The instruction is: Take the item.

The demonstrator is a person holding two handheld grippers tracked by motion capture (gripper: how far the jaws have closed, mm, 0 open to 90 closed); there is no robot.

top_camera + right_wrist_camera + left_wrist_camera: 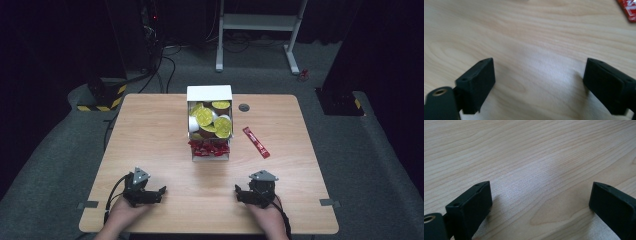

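Your right claw (pixel 248 194) sits released, nothing in it, low over the counter (pixel 150 140). The one loose red packet (pixel 256 142) lies well apart, up and to its right, beside the one white box (pixel 209 93). Left claw (pixel 152 194) is spread too, also empty.

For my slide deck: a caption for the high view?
Two open tools rest near a white box of capsules; red sachet lies beside it.

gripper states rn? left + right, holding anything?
Left gripper: open, nothing between the jaws, just bare table.
Right gripper: open, empty, over bare table; the red sachet lies apart on the table.
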